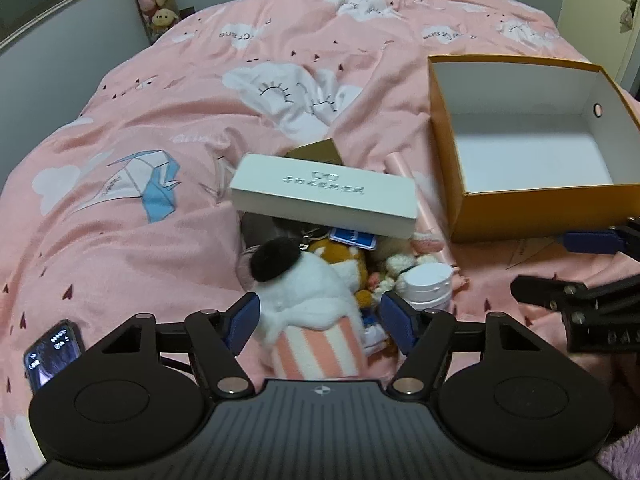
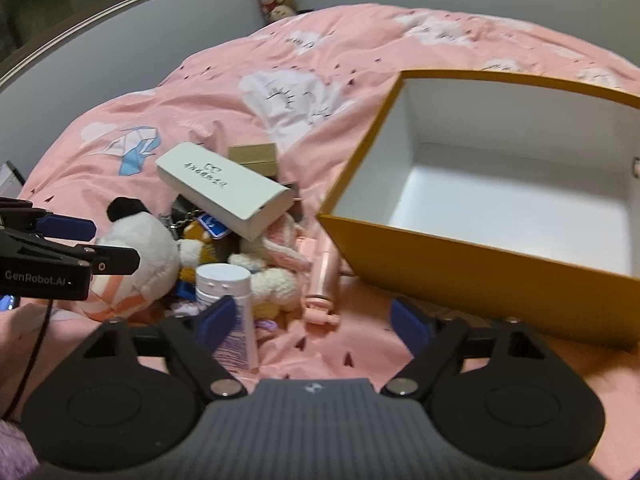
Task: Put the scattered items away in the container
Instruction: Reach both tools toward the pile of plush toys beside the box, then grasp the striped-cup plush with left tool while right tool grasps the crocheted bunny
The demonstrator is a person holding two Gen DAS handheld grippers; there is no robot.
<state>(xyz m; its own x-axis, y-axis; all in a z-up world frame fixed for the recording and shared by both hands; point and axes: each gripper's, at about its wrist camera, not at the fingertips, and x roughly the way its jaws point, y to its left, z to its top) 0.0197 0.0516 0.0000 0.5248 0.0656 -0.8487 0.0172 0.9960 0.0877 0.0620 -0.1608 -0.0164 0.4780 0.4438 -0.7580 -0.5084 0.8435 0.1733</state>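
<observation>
White bottle (image 2: pixel 230 308) stands upright beside the plush panda (image 2: pixel 140 248).

Each handheld gripper, the left gripper (image 1: pixel 320 322) and the right gripper (image 2: pixel 316 322), has a ribbed black body, twin round black discs, silver pivot screws, blue finger pads (image 1: pixel 240 326), white "GenRobot.AI" lettering, a thin black cable (image 2: pixel 30 356) and a fuzzy purple sleeve (image 2: pixel 12 452) behind.

Pretty dim, flat indoor light with soft shadows, heavy fisheye bending at the edges, and the right wrist view looks noticeably smeared with motion blur.
</observation>
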